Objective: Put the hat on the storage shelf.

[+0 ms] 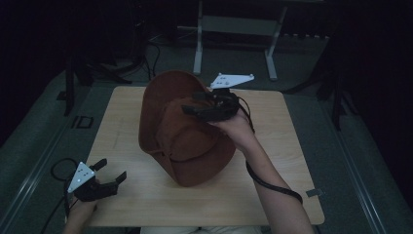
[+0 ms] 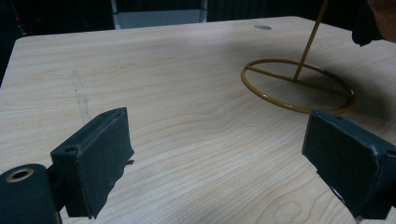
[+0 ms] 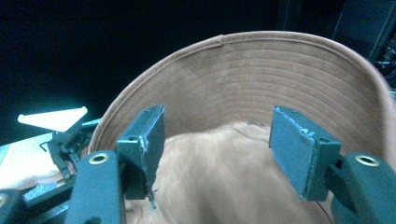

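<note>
One brown felt wide-brimmed hat (image 1: 187, 129) sits tilted mid-worktop (image 1: 292, 161), hiding most of a yellow wire ring stand (image 2: 299, 86). Right gripper (image 3: 217, 140) over the crown, fingers apart, gripping nothing. Left gripper (image 1: 111, 170) near corner, fingers wide, empty.

A square table (image 1: 272, 161) with a pale wood-grain top and rounded corners carries the work, standing on grey carpeted floor (image 1: 44, 136). On its middle stands a yellow wire stand (image 2: 299, 86): in the left gripper view a flat ring with a bar across it lies on the wood, and a thin rod rises at a slant from that bar. From the high view a brown wide-brimmed hat (image 1: 185, 131) covers that spot, tilted, with its lower brim edge down near the table top toward the person; whether it touches the wood cannot be told.
</note>
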Action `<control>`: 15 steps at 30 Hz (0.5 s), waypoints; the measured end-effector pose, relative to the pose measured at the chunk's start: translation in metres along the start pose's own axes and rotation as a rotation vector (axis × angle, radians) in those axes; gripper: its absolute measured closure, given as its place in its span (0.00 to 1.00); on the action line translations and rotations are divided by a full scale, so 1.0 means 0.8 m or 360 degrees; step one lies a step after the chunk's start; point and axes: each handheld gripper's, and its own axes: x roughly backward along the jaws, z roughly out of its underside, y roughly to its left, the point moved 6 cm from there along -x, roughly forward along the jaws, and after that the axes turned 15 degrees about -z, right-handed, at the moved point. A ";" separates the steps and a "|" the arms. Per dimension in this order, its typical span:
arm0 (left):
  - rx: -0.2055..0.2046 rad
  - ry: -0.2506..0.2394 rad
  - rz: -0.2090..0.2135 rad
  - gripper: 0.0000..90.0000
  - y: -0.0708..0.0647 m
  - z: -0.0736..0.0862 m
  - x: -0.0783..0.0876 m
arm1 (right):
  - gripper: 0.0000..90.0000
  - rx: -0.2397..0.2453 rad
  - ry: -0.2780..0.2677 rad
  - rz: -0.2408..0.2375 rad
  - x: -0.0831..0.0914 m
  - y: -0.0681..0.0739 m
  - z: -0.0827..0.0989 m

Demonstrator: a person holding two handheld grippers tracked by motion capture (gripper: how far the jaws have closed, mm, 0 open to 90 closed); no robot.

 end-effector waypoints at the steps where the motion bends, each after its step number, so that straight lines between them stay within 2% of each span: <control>1: 0.0001 0.0002 0.0000 0.10 0.000 0.000 0.000 | 0.38 -0.0003 -0.0007 0.0000 0.005 0.000 0.002; 11: -0.0001 0.0000 -0.0001 0.10 -0.001 0.000 0.000 | 0.31 -0.0011 -0.0022 0.0069 0.047 -0.002 0.030; 15: -0.0007 0.0006 -0.0001 0.10 -0.002 0.001 -0.001 | 0.20 0.0025 -0.0006 0.0090 0.061 -0.004 0.046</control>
